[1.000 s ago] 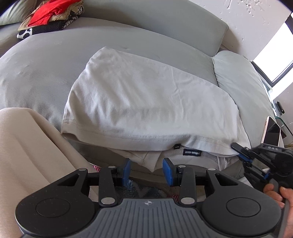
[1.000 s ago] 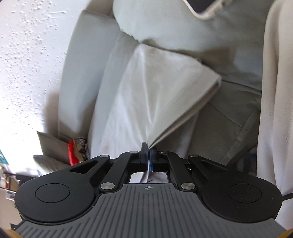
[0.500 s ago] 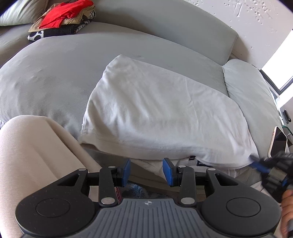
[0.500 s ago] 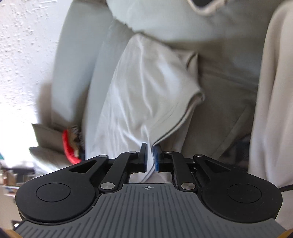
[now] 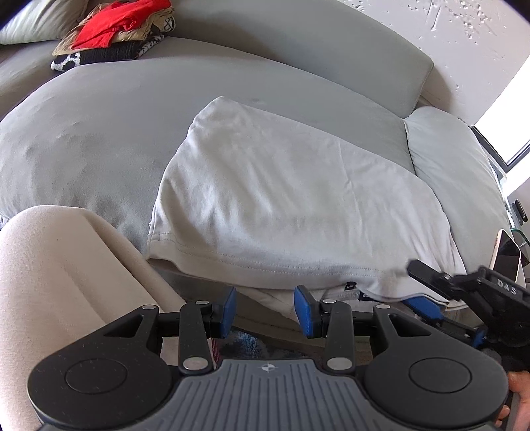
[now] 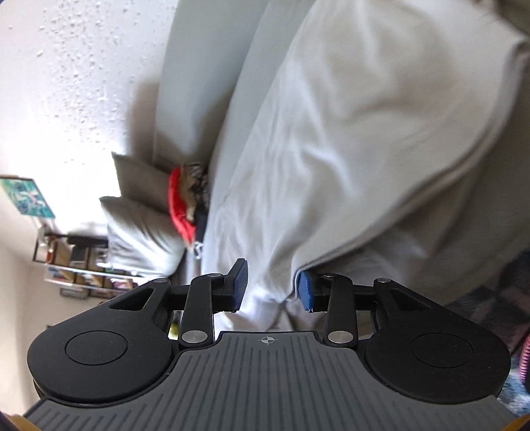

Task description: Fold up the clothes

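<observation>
Pale grey shirt (image 5: 291, 205) folded on sofa (image 5: 86, 139) ahead of left tool (image 5: 265, 310), jaws apart, empty; right tool (image 6: 271, 288) opening around its corner

Grey sofa (image 5: 99, 132), pale cushion (image 5: 36, 23), phone (image 5: 506, 262), textured white wall (image 6: 66, 83), shelf (image 6: 76, 265)

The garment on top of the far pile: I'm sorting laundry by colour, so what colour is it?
Bright red garment, clearest in the left wrist view.
</observation>
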A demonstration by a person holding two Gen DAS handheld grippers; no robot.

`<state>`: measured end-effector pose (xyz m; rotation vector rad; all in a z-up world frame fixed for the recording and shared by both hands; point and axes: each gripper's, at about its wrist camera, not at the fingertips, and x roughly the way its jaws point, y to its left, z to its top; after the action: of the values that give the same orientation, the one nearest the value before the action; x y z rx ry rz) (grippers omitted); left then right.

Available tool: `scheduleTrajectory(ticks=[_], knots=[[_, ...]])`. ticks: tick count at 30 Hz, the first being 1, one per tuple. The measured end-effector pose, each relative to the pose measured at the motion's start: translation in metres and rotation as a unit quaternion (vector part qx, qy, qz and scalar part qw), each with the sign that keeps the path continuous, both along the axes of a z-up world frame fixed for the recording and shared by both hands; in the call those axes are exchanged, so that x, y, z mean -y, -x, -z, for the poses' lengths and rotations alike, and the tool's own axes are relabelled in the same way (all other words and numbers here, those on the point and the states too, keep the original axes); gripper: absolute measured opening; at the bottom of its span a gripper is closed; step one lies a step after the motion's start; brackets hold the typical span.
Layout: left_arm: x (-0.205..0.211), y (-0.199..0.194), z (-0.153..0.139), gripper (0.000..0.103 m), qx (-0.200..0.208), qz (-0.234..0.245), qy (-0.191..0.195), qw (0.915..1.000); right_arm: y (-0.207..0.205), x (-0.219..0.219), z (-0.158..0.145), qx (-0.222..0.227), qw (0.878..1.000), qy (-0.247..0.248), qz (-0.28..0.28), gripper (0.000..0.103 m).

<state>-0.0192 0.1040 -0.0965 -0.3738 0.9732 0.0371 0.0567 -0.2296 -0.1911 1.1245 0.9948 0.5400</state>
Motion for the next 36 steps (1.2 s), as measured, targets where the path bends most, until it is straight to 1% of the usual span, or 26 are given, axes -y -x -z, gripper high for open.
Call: scheduleTrajectory(ticks=[5, 6, 8, 9, 11, 13, 14, 16, 17, 19, 20, 21, 22, 23, 24, 25, 27, 28, 29, 30, 31, 32, 33, 34, 36], knots=[[-0.001, 0.0, 0.0, 0.036, -0.001, -0.003, 0.001, 1.0, -0.011, -0.022, 0.003, -0.009, 0.999, -0.03, -0.023, 0.039], [-0.001, 0.0, 0.0, 0.036, -0.001, -0.003, 0.001, 1.0, -0.013, -0.027, 0.003, -0.012, 0.999, -0.039, -0.025, 0.039], [-0.002, 0.0, 0.0, 0.037, -0.001, -0.004, 0.002, 1.0, -0.015, -0.031, 0.007, -0.023, 0.996, -0.074, -0.032, 0.039], [-0.002, 0.0, 0.0, 0.036, -0.001, -0.004, 0.002, 1.0, -0.016, -0.033, 0.009, -0.03, 0.996, -0.081, -0.037, 0.039], [-0.002, 0.0, 0.0, 0.036, -0.002, -0.005, 0.001, 1.0, -0.016, -0.036, 0.01, -0.047, 0.995, -0.073, -0.047, 0.039], [-0.003, 0.0, 0.0, 0.037, -0.002, -0.006, 0.001, 1.0, -0.013, -0.037, 0.013, -0.083, 0.992, -0.06, -0.077, 0.039], [-0.003, 0.001, -0.001, 0.037, -0.001, -0.007, 0.0, 1.0, -0.008, -0.036, 0.012, -0.105, 0.989, -0.038, -0.097, 0.039], [-0.005, 0.002, -0.004, 0.037, -0.001, -0.008, -0.004, 1.0, 0.003, -0.03, 0.003, -0.12, 0.984, 0.026, -0.126, 0.039], [-0.006, 0.002, -0.006, 0.037, -0.002, -0.007, -0.007, 1.0, 0.008, -0.026, -0.004, -0.119, 0.982, 0.057, -0.132, 0.039], [-0.008, 0.001, -0.009, 0.037, -0.002, -0.003, -0.016, 0.9999, 0.016, -0.011, -0.031, -0.064, 0.986, 0.116, -0.097, 0.039], [-0.009, 0.0, -0.01, 0.037, -0.003, 0.0, -0.021, 0.9998, 0.019, -0.003, -0.044, -0.037, 0.986, 0.145, -0.08, 0.032], [-0.007, -0.001, -0.011, 0.037, -0.002, 0.003, -0.026, 0.9997, 0.023, 0.005, -0.057, -0.009, 0.983, 0.174, -0.062, 0.027], [-0.005, -0.003, -0.011, 0.037, -0.001, 0.009, -0.03, 0.9995, 0.026, 0.012, -0.071, 0.02, 0.977, 0.208, -0.04, 0.022], [-0.002, -0.006, -0.011, 0.037, 0.001, 0.017, -0.034, 0.9993, 0.025, 0.017, -0.083, 0.051, 0.964, 0.261, -0.009, 0.022], [0.003, -0.011, -0.012, 0.036, 0.004, 0.027, -0.039, 0.9989, 0.022, 0.019, -0.089, 0.075, 0.947, 0.313, 0.014, 0.022], [0.01, -0.016, -0.013, 0.036, 0.011, 0.04, -0.046, 0.9981, 0.017, 0.019, -0.091, 0.088, 0.928, 0.361, 0.03, 0.022], [0.029, -0.027, -0.014, 0.035, 0.034, 0.072, -0.069, 0.9944, 0.009, 0.022, -0.088, 0.099, 0.895, 0.43, 0.061, 0.022], [0.039, -0.033, -0.014, 0.035, 0.045, 0.088, -0.08, 0.9918, 0.007, 0.027, -0.086, 0.092, 0.885, 0.449, 0.078, 0.022], [0.047, -0.038, -0.012, 0.035, 0.052, 0.097, -0.092, 0.9897, 0.006, 0.035, -0.085, 0.082, 0.879, 0.459, 0.098, 0.022], [0.056, -0.043, -0.01, 0.035, 0.058, 0.106, -0.103, 0.9873, 0.008, 0.051, -0.084, 0.063, 0.888, 0.438, 0.122, 0.022], [0.06, -0.045, -0.008, 0.035, 0.059, 0.109, -0.111, 0.986, 0.009, 0.065, -0.081, 0.04, 0.904, 0.402, 0.137, 0.024], [0.065, -0.048, -0.006, 0.035, 0.059, 0.112, -0.119, 0.9848, 0.011, 0.078, -0.078, 0.017, 0.918, 0.367, 0.149, 0.033], [0.066, -0.048, -0.005, 0.035, 0.059, 0.11, -0.12, 0.9849, 0.012, 0.087, -0.072, -0.01, 0.929, 0.337, 0.152, 0.038], [0.065, -0.047, -0.005, 0.035, 0.058, 0.108, -0.116, 0.9857, 0.014, 0.097, -0.065, -0.035, 0.938, 0.309, 0.155, 0.04], [0.063, -0.046, -0.004, 0.035, 0.054, 0.101, -0.106, 0.9877, 0.017, 0.107, -0.052, -0.072, 0.946, 0.271, 0.161, 0.041]])
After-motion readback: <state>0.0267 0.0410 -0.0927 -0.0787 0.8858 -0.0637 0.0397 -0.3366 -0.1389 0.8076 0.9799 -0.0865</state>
